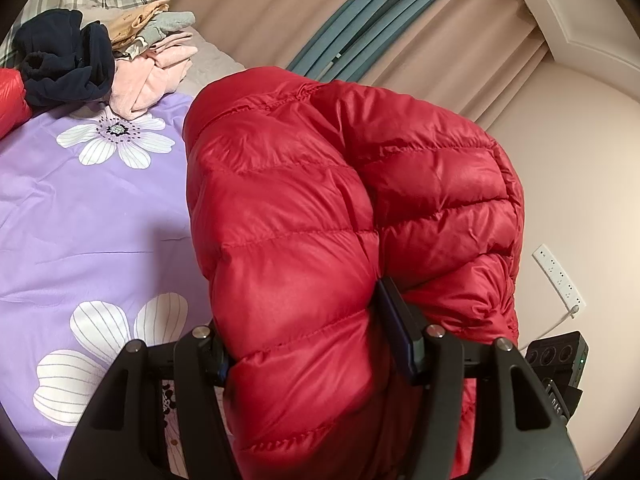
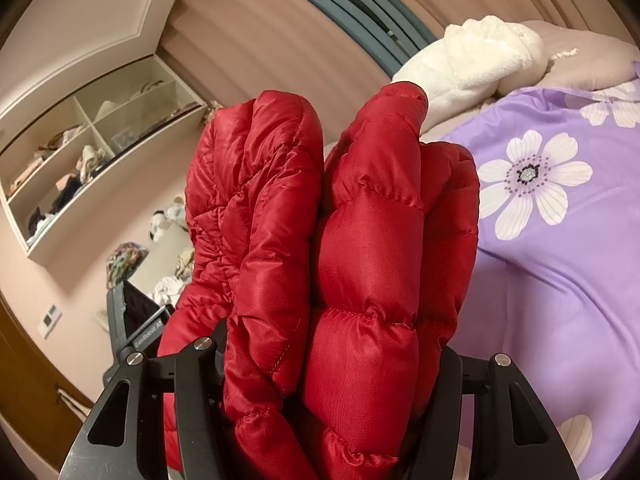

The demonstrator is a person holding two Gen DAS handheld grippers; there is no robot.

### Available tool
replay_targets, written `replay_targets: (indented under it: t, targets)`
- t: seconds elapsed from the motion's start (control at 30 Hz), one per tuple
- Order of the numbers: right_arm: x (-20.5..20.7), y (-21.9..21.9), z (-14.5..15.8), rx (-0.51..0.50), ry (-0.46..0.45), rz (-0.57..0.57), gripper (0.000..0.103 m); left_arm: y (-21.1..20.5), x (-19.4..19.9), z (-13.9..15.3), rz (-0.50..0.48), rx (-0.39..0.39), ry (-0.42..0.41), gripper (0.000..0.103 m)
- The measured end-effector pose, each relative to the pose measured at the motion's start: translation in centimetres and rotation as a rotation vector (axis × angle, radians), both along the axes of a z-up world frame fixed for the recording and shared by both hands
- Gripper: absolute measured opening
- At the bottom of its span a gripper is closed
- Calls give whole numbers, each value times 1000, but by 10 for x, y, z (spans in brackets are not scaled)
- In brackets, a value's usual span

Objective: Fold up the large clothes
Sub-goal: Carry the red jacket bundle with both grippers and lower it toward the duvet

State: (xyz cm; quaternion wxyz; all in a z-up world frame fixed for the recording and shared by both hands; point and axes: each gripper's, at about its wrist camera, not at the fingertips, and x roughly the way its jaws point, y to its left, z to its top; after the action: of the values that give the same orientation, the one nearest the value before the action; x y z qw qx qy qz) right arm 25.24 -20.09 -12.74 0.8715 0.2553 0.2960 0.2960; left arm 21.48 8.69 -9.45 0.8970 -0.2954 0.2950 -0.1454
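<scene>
A red quilted down jacket [image 1: 320,184] fills the middle of the left wrist view, held up over the edge of the bed. My left gripper [image 1: 308,340] is shut on a thick bunched fold of it, and the padding bulges out between the fingers [image 1: 396,320]. In the right wrist view the same jacket [image 2: 360,220] stands in two puffy folded layers. My right gripper [image 2: 332,356] is shut on them, its pads hidden by the fabric. The jacket's lower part hangs out of sight below both grippers.
The bed has a purple flowered cover [image 1: 80,200] [image 2: 560,280]. A pile of dark, pink and grey clothes [image 1: 80,52] lies at its far left, and a white fluffy garment [image 2: 480,56] by a pillow. A wall shelf [image 2: 80,140], curtains and a power strip [image 1: 560,276] lie beyond.
</scene>
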Motion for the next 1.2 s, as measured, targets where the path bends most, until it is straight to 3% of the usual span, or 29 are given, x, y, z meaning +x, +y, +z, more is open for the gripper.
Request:
replay_targets:
  t: [0.5,1.2]
  targets:
    - [1,7,1,-27,38,-21,60,-5,14,-11,-6,1,47,61]
    - [13,24,-6,-47,83,-29,60,0,35,-22,28,63,88,61]
